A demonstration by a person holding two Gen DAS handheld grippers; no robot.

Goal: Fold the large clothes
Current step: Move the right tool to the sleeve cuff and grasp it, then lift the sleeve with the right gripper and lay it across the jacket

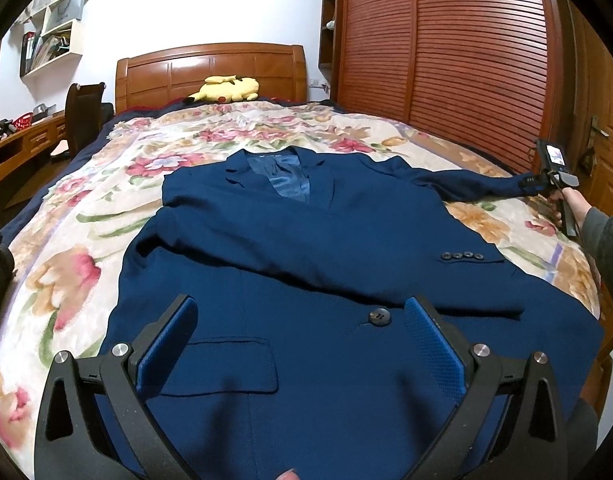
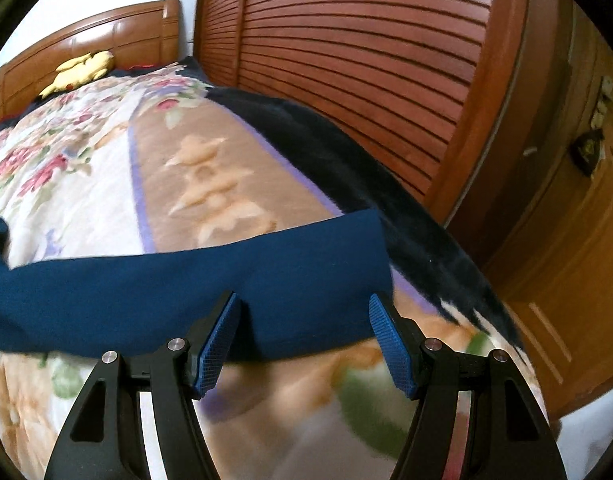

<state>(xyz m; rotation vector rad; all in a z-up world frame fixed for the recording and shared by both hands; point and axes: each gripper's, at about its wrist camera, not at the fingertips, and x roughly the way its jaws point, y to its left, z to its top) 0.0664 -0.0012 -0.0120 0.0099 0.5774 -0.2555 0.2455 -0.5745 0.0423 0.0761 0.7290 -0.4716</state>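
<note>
Jacket (image 1: 306, 264): navy suit jacket, front up on the floral blanket (image 1: 78, 216), filling the centre and lower half of the left wrist view; collar toward the headboard (image 1: 210, 68).
Near sleeve (image 1: 346, 256): folded across the chest, cuff buttons at mid right.
Far sleeve (image 2: 186, 284): stretched out to the blanket's edge; a blue band across the middle of the right wrist view, its cuff end right of centre.
Left gripper (image 1: 302, 344): lower centre, above the jacket front; fingers wide apart, nothing between the pads, front button just inside the right pad.
Right gripper (image 2: 306, 344): bottom centre, fingers spread, tips at the sleeve's near edge; contact with cloth unclear.
Plush (image 1: 226, 89): yellow, upper centre by the headboard.
Wardrobe (image 1: 446, 60): slatted wood, upper right.
</note>
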